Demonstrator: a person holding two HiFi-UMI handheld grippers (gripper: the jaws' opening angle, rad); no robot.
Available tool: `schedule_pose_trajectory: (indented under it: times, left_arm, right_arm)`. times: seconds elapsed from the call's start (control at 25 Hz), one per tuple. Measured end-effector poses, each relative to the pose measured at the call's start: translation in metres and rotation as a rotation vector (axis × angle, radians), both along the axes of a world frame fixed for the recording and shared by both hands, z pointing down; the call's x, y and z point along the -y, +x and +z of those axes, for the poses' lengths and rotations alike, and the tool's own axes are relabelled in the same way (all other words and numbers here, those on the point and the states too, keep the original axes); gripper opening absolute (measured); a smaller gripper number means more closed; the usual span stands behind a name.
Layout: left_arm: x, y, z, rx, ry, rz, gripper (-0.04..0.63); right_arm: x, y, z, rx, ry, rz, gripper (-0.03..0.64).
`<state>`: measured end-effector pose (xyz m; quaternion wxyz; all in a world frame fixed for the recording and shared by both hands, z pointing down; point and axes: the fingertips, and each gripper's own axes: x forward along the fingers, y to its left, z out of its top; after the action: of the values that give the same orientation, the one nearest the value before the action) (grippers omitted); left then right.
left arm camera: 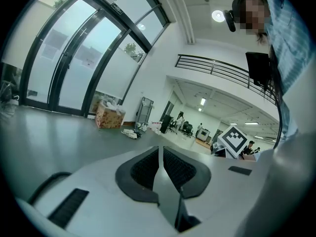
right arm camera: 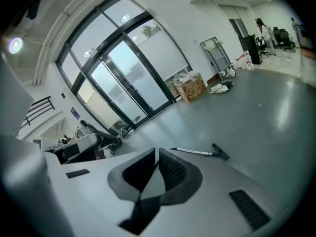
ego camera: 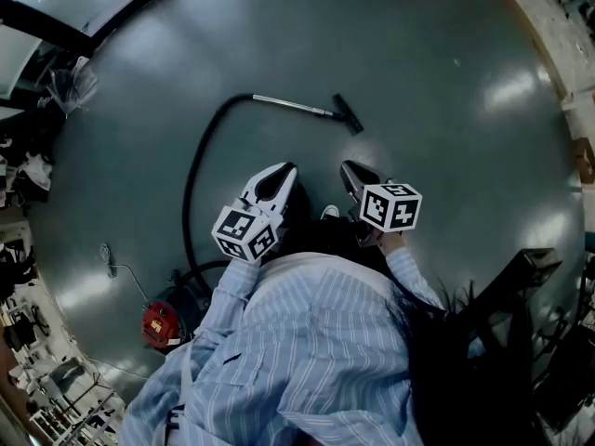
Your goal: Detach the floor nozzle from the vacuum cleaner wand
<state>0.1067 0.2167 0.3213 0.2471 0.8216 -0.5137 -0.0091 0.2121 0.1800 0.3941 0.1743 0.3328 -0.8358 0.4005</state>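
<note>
The vacuum wand (ego camera: 293, 106) lies on the grey floor ahead of me, with the black floor nozzle (ego camera: 349, 114) on its right end. A black hose (ego camera: 191, 184) curves from the wand's left end back to the red vacuum body (ego camera: 160, 323). My left gripper (ego camera: 282, 173) and right gripper (ego camera: 347, 168) hang side by side in the air, well short of the wand, both shut and empty. In the right gripper view, the wand (right arm camera: 195, 151) and nozzle (right arm camera: 220, 152) lie just beyond the shut right gripper (right arm camera: 158, 151). The left gripper (left arm camera: 161, 149) faces the hall, not the wand.
A thin cord (ego camera: 121, 272) trails on the floor near the vacuum body. Clutter lines the left wall (ego camera: 28, 170), and a black frame (ego camera: 521, 286) stands at my right. A cardboard box (left arm camera: 109, 116) and glass doors (right arm camera: 118, 83) stand at the far side.
</note>
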Motion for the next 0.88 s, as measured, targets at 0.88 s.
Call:
schedule_pose_trajectory:
  times: [0.88]
  left_arm:
    - [0.308, -0.064, 0.095, 0.202, -0.083, 0.568, 0.034]
  right_arm:
    - [0.245, -0.046, 0.059, -0.130, -0.051, 0.273, 0.031]
